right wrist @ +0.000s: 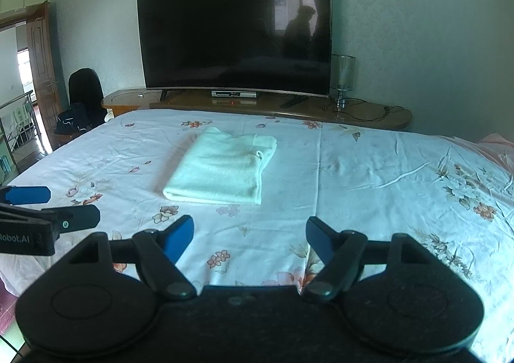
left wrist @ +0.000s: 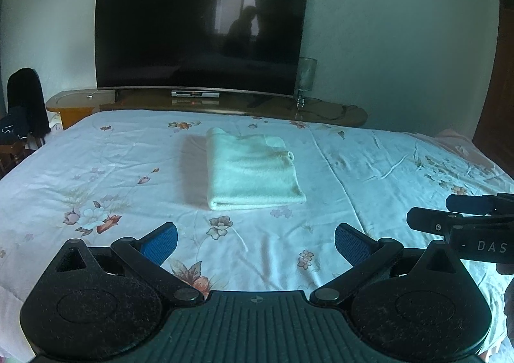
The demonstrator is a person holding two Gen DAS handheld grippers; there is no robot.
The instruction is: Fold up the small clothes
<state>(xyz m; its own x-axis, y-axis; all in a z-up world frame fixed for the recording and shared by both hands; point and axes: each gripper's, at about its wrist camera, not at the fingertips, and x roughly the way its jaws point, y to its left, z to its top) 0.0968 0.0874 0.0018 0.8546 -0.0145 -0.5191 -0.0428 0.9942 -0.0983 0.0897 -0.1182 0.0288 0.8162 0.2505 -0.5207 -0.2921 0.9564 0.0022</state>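
Left gripper (left wrist: pixel 255 242): fingers (left wrist: pixel 163 242) spread wide, blue pads facing each other with only bedsheet showing between them, nothing held. Right gripper (right wrist: pixel 250 239): same condition, fingers (right wrist: pixel 180 239) apart and empty. From each wrist view I see the other tool at the frame edge, so both sit side by side near my edge of the bed (left wrist: pixel 385 163), hovering above the floral sheet and well clear of the garment. The pale green cloth (left wrist: pixel 252 170) lies further out, near the middle of the bed, on the sheet, untouched by either tool. It reads as a compact rectangle with stacked layers: a rounded fold along the near edge and a small rolled corner on the right side. My judgement: the folding on this piece looks finished or nearly so; at most the far edge, slightly uneven, could be squared. I see no other garment waiting on the bed. Beyond the bed, a low stand (left wrist: pixel 321 112) carries a dark television (left wrist: pixel 202 32) and a lamp (left wrist: pixel 305 77).
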